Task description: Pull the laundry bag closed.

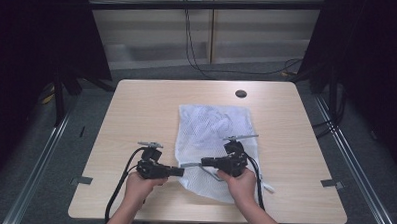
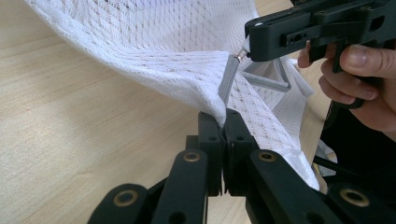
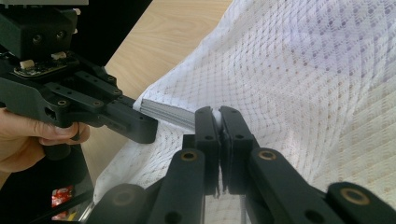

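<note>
You have both tongs on the white mesh bag (image 1: 213, 142), which lies on the counter (image 1: 136, 105) right of centre, its near end lifted off the wood. Left tongs (image 2: 223, 116) are clamped together on the bag's near-left edge, beside the grey zipper tape (image 2: 228, 79). Right tongs (image 3: 219, 114) are pinched shut on the grey zipper pull tab (image 3: 166, 111), just across from the left ones. Reads like you're anchoring the fabric with one hand so the other can run the zipper.

Room: bare wood to the left and on the far side, a dark round cap (image 1: 241, 93) well beyond the bag. The counter's near edge is close under your hands (image 1: 241, 186), so pull sideways, not toward you.
</note>
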`<move>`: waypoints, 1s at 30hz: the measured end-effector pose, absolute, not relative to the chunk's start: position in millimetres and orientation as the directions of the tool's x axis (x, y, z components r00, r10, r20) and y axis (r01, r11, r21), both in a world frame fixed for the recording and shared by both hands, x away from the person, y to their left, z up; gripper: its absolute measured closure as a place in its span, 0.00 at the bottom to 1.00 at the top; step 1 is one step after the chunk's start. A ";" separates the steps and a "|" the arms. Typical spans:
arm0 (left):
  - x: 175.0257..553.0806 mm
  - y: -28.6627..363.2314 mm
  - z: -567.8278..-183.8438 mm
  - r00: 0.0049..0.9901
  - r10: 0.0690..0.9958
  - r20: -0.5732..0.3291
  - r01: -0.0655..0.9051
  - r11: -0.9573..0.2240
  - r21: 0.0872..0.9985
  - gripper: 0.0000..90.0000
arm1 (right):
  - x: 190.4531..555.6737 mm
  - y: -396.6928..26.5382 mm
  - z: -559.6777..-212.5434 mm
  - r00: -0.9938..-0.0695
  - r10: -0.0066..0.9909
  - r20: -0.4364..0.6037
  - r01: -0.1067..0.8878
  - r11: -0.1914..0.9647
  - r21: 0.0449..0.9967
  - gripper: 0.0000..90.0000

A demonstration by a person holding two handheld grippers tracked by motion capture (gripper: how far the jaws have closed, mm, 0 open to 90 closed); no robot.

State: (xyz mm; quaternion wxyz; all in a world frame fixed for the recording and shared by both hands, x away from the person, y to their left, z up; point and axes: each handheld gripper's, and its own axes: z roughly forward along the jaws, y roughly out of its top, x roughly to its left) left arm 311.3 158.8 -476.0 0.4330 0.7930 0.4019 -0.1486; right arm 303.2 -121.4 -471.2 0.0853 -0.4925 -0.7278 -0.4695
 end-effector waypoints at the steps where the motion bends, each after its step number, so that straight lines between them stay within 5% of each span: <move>1: 311.4 159.0 -476.0 0.635 0.507 -0.583 0.765 -0.304 0.568 0.98 | 303.3 -121.5 -471.3 -0.499 0.637 0.588 0.798 0.073 0.598 0.97; 30: 311.7 162.0 -475.9 0.630 0.505 -0.590 0.770 -0.305 0.561 0.98 | 301.5 -134.4 -473.6 -0.490 0.647 0.583 0.798 0.064 0.599 0.97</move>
